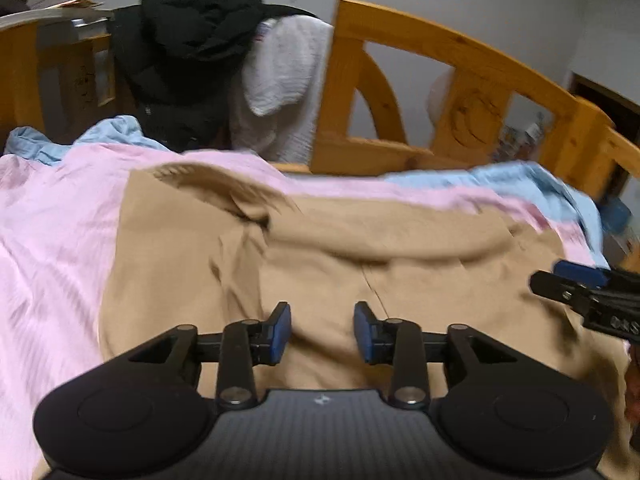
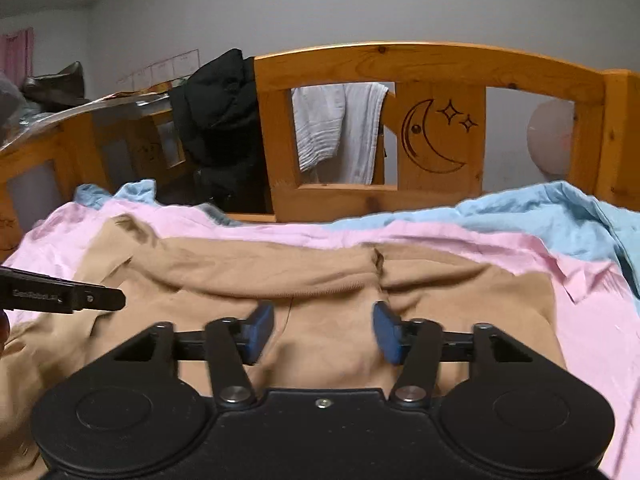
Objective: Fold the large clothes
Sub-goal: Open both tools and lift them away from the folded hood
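1. I am at a bed: a pink sheet [image 2: 580,320] lies over a blue sheet [image 2: 560,216], and a pine headboard [image 2: 432,60] with a carved moon and stars stands at the far end against a grey wall.
2. A black jacket [image 2: 220,120] and a white towel [image 2: 340,132] hang over the headboard.
3. The tan garment [image 2: 320,280] is spread on the pink sheet, its long axis left to right, a folded edge across its far side.
4. My left hand-held gripper [image 1: 322,332] and right hand-held gripper [image 2: 324,332] are both released, over the garment's near part, nothing between the pads.
5. Pink sheet shows bare left, right and far of the garment.
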